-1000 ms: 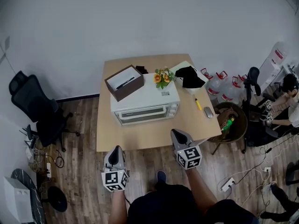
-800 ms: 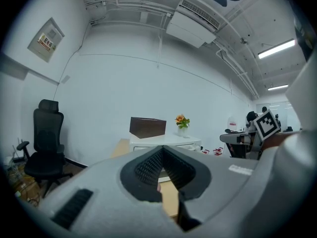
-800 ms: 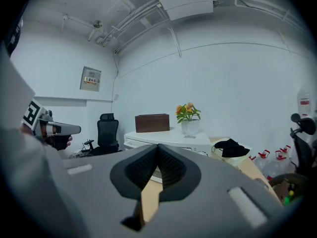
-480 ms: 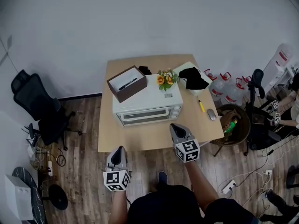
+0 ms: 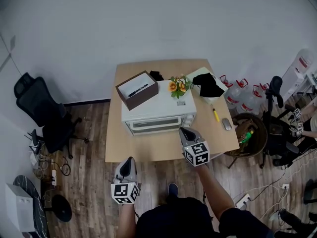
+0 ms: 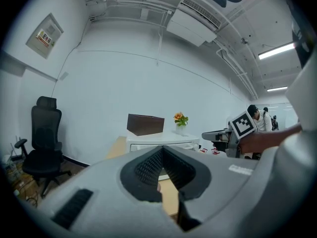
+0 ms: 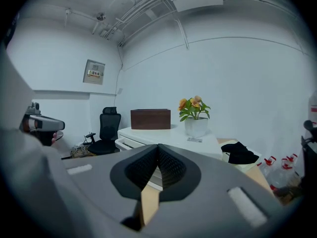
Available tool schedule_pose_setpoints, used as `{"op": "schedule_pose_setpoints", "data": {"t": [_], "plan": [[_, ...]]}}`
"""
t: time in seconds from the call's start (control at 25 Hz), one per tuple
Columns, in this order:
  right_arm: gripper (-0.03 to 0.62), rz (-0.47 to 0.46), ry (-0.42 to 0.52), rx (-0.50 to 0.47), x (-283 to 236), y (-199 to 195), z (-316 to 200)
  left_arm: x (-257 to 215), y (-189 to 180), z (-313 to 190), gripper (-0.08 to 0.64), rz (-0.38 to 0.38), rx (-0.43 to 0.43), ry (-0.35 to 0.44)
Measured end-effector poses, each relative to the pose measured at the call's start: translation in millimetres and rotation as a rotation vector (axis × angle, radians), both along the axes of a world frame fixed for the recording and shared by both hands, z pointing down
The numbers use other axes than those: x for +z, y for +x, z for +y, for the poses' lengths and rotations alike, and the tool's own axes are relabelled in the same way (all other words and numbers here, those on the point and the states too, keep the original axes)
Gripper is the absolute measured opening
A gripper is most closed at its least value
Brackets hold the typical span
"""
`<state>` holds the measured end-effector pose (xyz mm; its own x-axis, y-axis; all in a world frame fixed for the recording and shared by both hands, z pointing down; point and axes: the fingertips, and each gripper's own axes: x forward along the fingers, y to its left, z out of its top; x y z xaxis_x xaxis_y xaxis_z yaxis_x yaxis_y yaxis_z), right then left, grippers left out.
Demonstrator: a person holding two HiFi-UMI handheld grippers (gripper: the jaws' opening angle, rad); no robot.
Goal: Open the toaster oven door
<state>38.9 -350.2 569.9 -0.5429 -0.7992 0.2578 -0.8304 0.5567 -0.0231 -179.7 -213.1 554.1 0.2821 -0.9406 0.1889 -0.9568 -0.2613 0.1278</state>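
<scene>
A white toaster oven (image 5: 157,114) stands on the wooden table (image 5: 148,150), its glass door (image 5: 154,125) closed. It also shows ahead in the left gripper view (image 6: 158,142) and the right gripper view (image 7: 168,135). My right gripper (image 5: 185,131) is shut and empty over the table, its tip just in front of the oven's front right corner by the knobs (image 5: 187,120). My left gripper (image 5: 128,163) is shut and empty, hanging over the floor just off the table's front edge. In each gripper view the pads meet at the tip (image 6: 161,150) (image 7: 158,148).
On the oven's top sit a brown box (image 5: 137,89) and a flower pot (image 5: 177,86). A black cloth (image 5: 206,86), a yellow marker (image 5: 216,114) and a mouse (image 5: 227,124) lie right of the oven. An office chair (image 5: 42,115) stands left, water bottles (image 5: 242,98) and a round bin (image 5: 250,133) right.
My right gripper has moved forward from the table's front edge to the oven's front right corner. The left gripper has stayed low by the table's front edge.
</scene>
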Motion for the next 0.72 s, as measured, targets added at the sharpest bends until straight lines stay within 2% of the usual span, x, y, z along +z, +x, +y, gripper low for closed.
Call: {"op": "schedule_pose_setpoints", "data": {"t": [0.24,0.72], "plan": [[0.006,0.001,-0.048,-0.007,16.4,-3.5,-18.3,-1.0,0.3,0.6,-0.005,-0.002,-0.005,-0.003],[0.006,0.053,-0.082,-0.049,35.4,-23.3,-56.5,1.3,-4.6,1.9,-0.005,0.000,-0.032,-0.010]]}}
